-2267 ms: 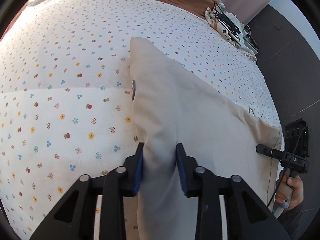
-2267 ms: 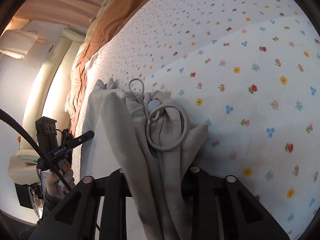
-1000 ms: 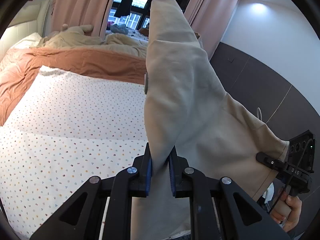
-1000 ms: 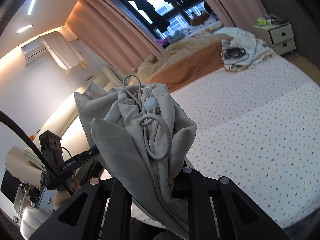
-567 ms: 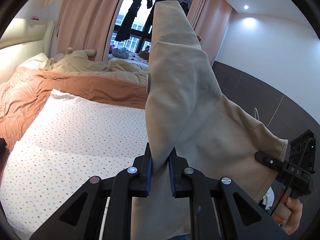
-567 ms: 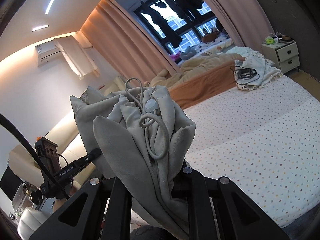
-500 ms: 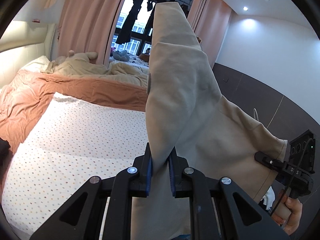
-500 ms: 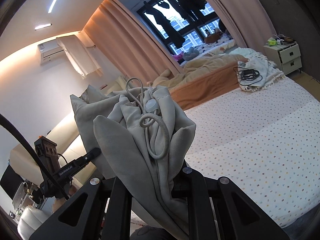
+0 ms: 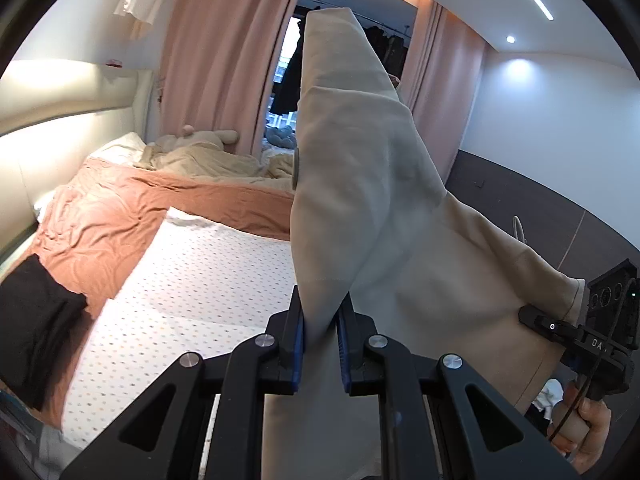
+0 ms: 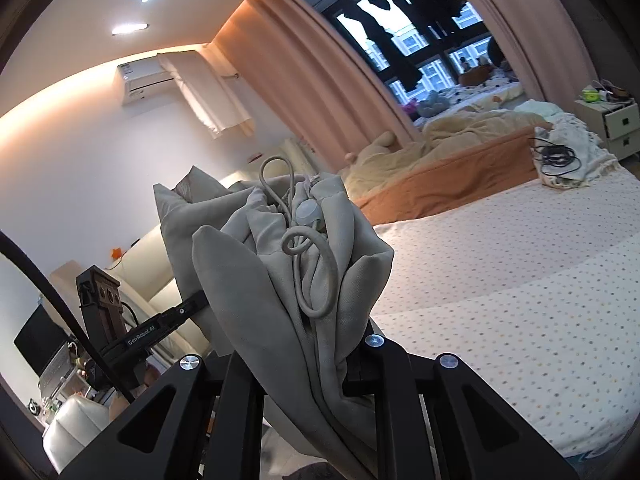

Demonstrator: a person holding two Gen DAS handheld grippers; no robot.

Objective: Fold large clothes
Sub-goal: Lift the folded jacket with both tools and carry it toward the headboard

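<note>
A large beige garment (image 9: 372, 208) hangs in the air between both grippers, lifted off the bed. My left gripper (image 9: 320, 324) is shut on one edge of it, the blue pads pinching a fold that rises to a point. My right gripper (image 10: 304, 360) is shut on a bunched part (image 10: 280, 272) with a drawcord loop (image 10: 316, 276) and a toggle. In the left wrist view the right gripper (image 9: 536, 318) shows at the far right, clamped on the cloth's other end, with a hand (image 9: 588, 432) under it. The left gripper (image 10: 196, 304) appears at left in the right wrist view.
Below lies a bed with a flower-dotted white sheet (image 9: 192, 280) (image 10: 520, 264), an orange blanket (image 9: 120, 216) and a crumpled beige duvet (image 10: 460, 132). A black item (image 9: 32, 320) lies at the bed's left edge. A towel with cables (image 10: 568, 160) and a nightstand (image 10: 612, 124) sit far right.
Both grippers have risen and pulled back from the bed with the garment held, so the bed looks lower and farther. More of the room and curtains is in view. Grips are unchanged.
</note>
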